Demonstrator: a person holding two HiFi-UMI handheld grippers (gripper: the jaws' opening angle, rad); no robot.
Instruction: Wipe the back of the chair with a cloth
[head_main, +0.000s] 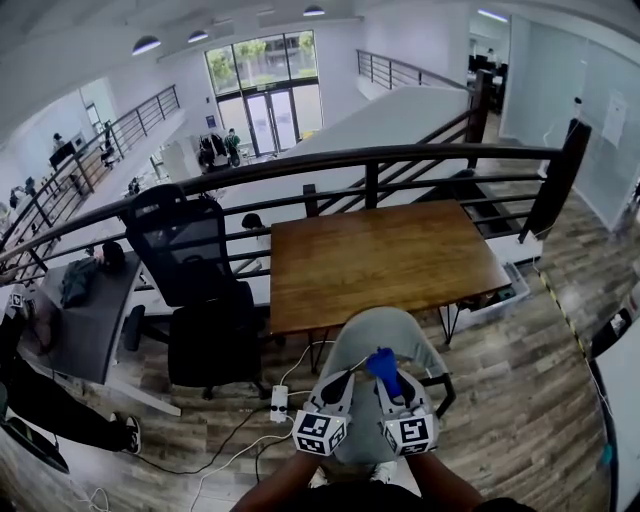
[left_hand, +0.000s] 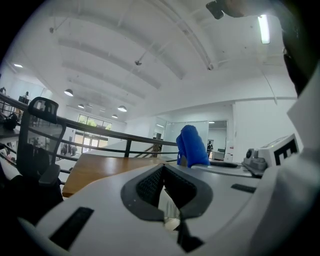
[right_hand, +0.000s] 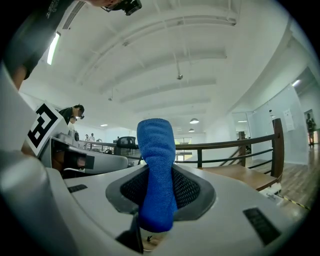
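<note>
A grey chair (head_main: 372, 332) stands tucked against the wooden table (head_main: 380, 258), its back toward me. Both grippers hover just above the chair's back, side by side. My right gripper (head_main: 388, 382) is shut on a folded blue cloth (head_main: 382, 366), which sticks up past the jaws (right_hand: 156, 160). My left gripper (head_main: 338, 388) is shut with nothing in it. In the left gripper view the blue cloth (left_hand: 191, 145) shows to the right, beyond the closed left gripper (left_hand: 164, 171). Both gripper views are tilted up toward the ceiling, so the grey chair is hidden there.
A black mesh office chair (head_main: 192, 285) stands left of the table at a grey desk (head_main: 88, 320). A dark railing (head_main: 380, 160) runs behind the table. A power strip and cables (head_main: 278, 402) lie on the wood floor. A person's legs (head_main: 60, 405) are at far left.
</note>
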